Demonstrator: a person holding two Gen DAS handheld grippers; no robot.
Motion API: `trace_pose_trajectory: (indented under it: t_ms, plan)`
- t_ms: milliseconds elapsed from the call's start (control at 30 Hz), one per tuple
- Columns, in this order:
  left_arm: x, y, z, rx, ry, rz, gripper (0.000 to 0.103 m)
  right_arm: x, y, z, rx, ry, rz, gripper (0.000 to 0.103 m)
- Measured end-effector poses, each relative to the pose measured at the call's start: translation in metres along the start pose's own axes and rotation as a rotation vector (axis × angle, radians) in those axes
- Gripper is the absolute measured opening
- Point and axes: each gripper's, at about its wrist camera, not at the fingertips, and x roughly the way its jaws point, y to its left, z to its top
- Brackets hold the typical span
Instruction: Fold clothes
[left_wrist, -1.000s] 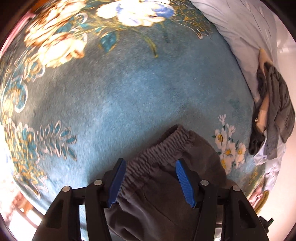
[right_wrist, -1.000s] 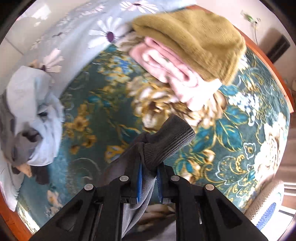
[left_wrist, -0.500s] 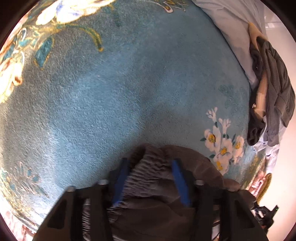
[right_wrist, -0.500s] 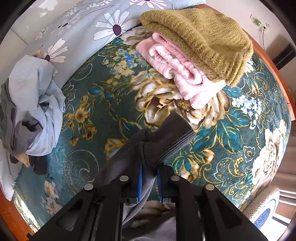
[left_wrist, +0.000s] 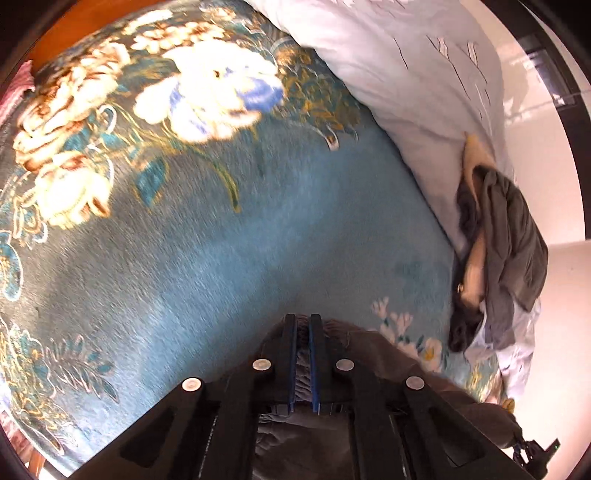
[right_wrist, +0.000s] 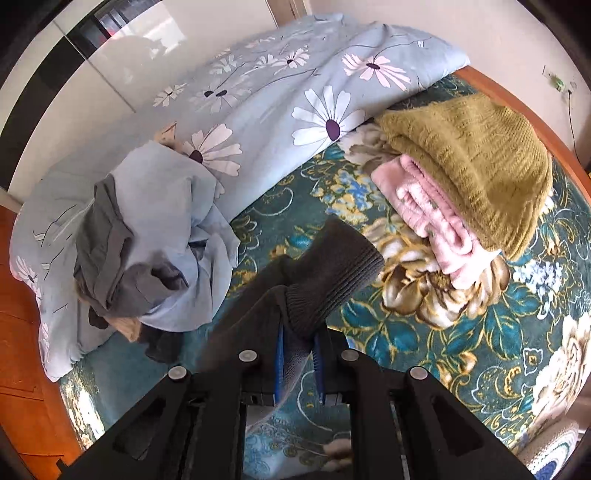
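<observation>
With both tools clamped on the grey pants, left tool on waistband, right tool on cuff, garment lifted over the bed; next: lay flat, fold.

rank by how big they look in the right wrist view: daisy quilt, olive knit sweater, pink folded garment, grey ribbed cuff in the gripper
1. daisy quilt, largest by far
2. olive knit sweater
3. pink folded garment and grey ribbed cuff: they look about alike. The cuff sits much nearer the camera, and the sweater hides part of the pink one, so no ranking between them.
</observation>
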Motion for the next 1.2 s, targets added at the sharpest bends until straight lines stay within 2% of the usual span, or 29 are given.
trace_pose_trajectory:
  t_ms: [67,167,233,367,433,467,500,533,600,667,700,767,867,967,1033,1200]
  plan:
    - [0.016,0.008,0.008,-0.031,0.013,0.04,0.006,0.026,-0.007,0.003,0.023,0.037,-0.039,0.014]
    - [0.036,0.027,0.023,-0.111,0.087,0.077,0.006,0.083,-0.017,-0.006,0.051,0.153,-0.148,0.014]
    - [0.042,0.021,0.027,-0.096,0.104,0.102,0.007,0.107,-0.018,-0.012,0.045,0.198,-0.197,0.014]
    - [0.042,0.009,0.032,-0.045,0.115,0.127,0.008,0.11,-0.018,-0.017,0.058,0.182,-0.2,0.017]
    - [0.036,0.012,0.031,-0.063,0.126,0.108,0.013,0.105,-0.024,-0.017,0.073,0.177,-0.191,0.027]
    - [0.032,0.015,0.03,-0.078,0.133,0.096,0.026,0.101,-0.028,-0.017,0.084,0.174,-0.187,0.031]
    - [0.027,0.018,0.027,-0.095,0.131,0.081,0.046,0.097,-0.032,-0.018,0.098,0.169,-0.179,0.039]
    - [0.019,0.022,0.023,-0.113,0.121,0.063,0.051,0.091,-0.037,-0.019,0.121,0.16,-0.161,0.045]
    - [0.002,0.032,0.013,-0.141,0.1,0.044,0.056,0.077,-0.047,-0.027,0.159,0.151,-0.125,0.046]
    - [-0.014,0.045,-0.004,-0.156,0.09,0.076,0.059,0.062,-0.057,-0.042,0.179,0.156,-0.1,0.05]
    - [-0.016,0.056,-0.016,-0.179,0.106,0.096,0.061,0.056,-0.064,-0.053,0.187,0.163,-0.095,0.054]
    - [-0.021,0.078,-0.04,-0.225,0.137,0.136,0.062,0.044,-0.084,-0.08,0.221,0.185,-0.088,0.055]
    - [-0.024,0.109,-0.077,-0.294,0.188,0.192,0.062,0.033,-0.122,-0.124,0.319,0.232,-0.114,0.055]
    - [-0.01,0.129,-0.111,-0.338,0.242,0.231,0.062,0.022,-0.16,-0.169,0.435,0.27,-0.147,0.055]
    - [0.0,0.133,-0.122,-0.339,0.264,0.252,0.062,0.016,-0.181,-0.194,0.5,0.287,-0.16,0.055]
    - [0.021,0.133,-0.126,-0.319,0.265,0.3,0.062,0.023,-0.21,-0.237,0.592,0.332,-0.138,0.055]
